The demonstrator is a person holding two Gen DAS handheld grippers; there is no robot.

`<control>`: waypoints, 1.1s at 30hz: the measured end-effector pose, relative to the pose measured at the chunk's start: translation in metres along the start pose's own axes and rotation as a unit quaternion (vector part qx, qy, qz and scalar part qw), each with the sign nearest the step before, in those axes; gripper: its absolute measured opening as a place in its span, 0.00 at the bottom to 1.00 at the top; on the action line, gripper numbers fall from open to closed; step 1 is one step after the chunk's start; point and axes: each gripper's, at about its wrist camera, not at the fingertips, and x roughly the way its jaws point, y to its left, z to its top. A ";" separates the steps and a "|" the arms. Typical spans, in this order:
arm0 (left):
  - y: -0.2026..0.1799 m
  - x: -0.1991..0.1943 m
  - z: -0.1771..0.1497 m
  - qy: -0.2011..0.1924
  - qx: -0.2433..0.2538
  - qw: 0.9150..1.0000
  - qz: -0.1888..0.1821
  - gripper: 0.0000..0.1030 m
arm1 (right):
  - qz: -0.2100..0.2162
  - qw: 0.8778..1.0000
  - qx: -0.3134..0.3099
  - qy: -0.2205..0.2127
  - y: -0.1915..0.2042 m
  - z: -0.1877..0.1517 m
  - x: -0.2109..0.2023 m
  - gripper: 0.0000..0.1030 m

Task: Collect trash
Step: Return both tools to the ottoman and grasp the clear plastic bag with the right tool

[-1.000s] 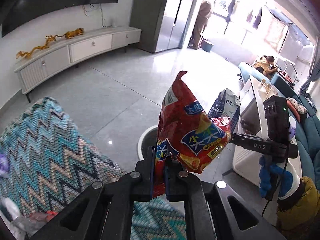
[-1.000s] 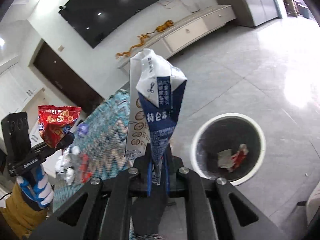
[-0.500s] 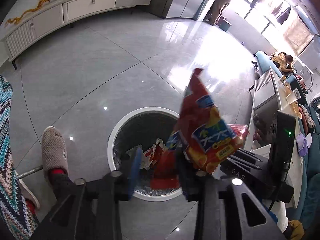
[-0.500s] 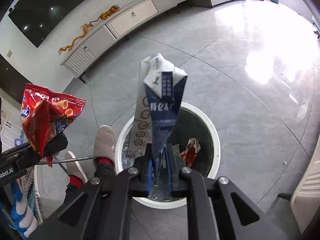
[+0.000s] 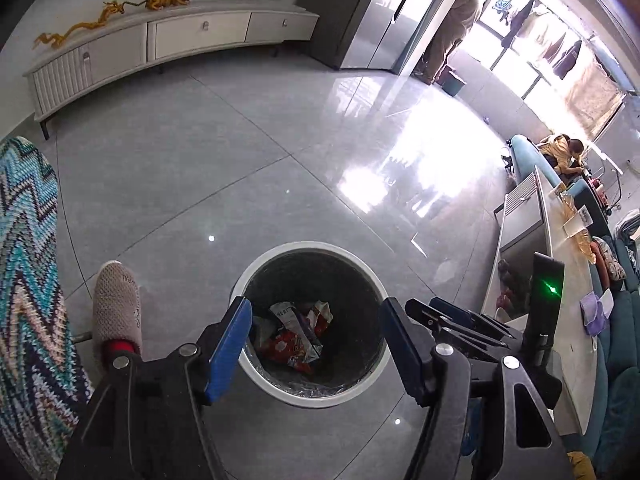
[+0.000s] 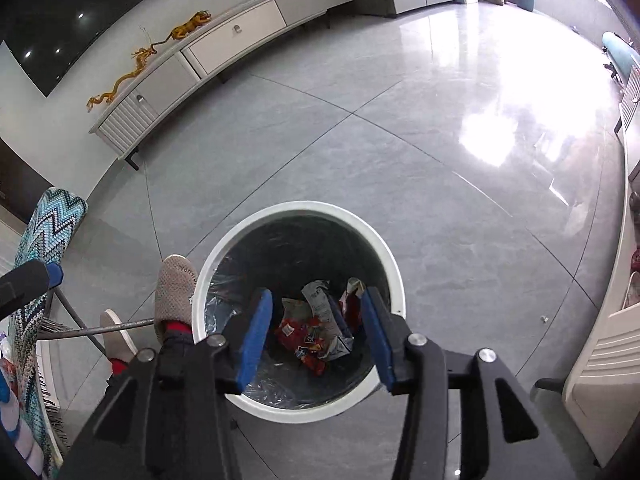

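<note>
Left wrist view first, far left edge: a zigzag knitted cloth in blues and creams fills the margin; just right of it a grey knitted slipper with a red sock showing stands on the grey tiled floor, close beside the bin; and there's the left gripper, jaws spread wide, blue pads apart with nothing between them, hanging directly over the round white-rimmed trash bin; down on the black liner lies the trash, a heap of crumpled wrappers, red ones and a white-and-blue one; to the right the other tool's black fingers poke in; further right, a white counter and two people in the bright background, none of which the other camera catches.

Over to the right wrist view: the same zigzag cloth on the left, draped here over a thin metal frame; this camera alone shows both slippers, the nearer slipper touching the bin rim; the right gripper is also spread, empty, poised above the bin; the wrappers sit clearer here, red snack bags tangled with a blue-and-white pack on the bottom; up left, a long white cabinet with gold dragon figures under a dark screen; far right, a white louvred panel.
</note>
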 end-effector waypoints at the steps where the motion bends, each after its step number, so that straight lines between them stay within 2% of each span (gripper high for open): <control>1: -0.003 -0.011 0.000 -0.013 0.004 1.000 0.002 0.62 | -0.003 1.000 -0.005 -0.010 0.003 0.001 -0.011 0.44; 6: -0.011 -0.077 -0.007 -0.093 0.021 0.995 0.012 0.62 | -0.009 0.997 -0.028 -0.073 0.024 0.006 -0.072 0.44; 9: -0.011 -0.113 -0.010 -0.119 0.033 0.992 0.023 0.63 | -0.007 0.992 -0.041 -0.120 0.043 0.009 -0.116 0.45; 11: -0.008 -0.138 -0.015 -0.134 0.038 0.990 0.025 0.63 | -0.002 0.986 -0.049 -0.157 0.058 0.010 -0.147 0.54; 19: 0.033 -0.239 -0.044 -0.198 0.025 0.977 0.069 0.64 | 0.045 0.956 -0.092 -0.276 0.129 0.002 -0.258 0.69; 26: 0.096 -0.317 -0.087 -0.244 -0.016 0.964 0.109 0.64 | 0.086 0.934 -0.147 -0.314 0.192 -0.020 -0.308 0.72; 33: 0.172 -0.372 -0.132 -0.261 -0.087 0.950 0.144 0.64 | 0.132 0.918 -0.194 -0.320 0.240 -0.050 -0.327 0.72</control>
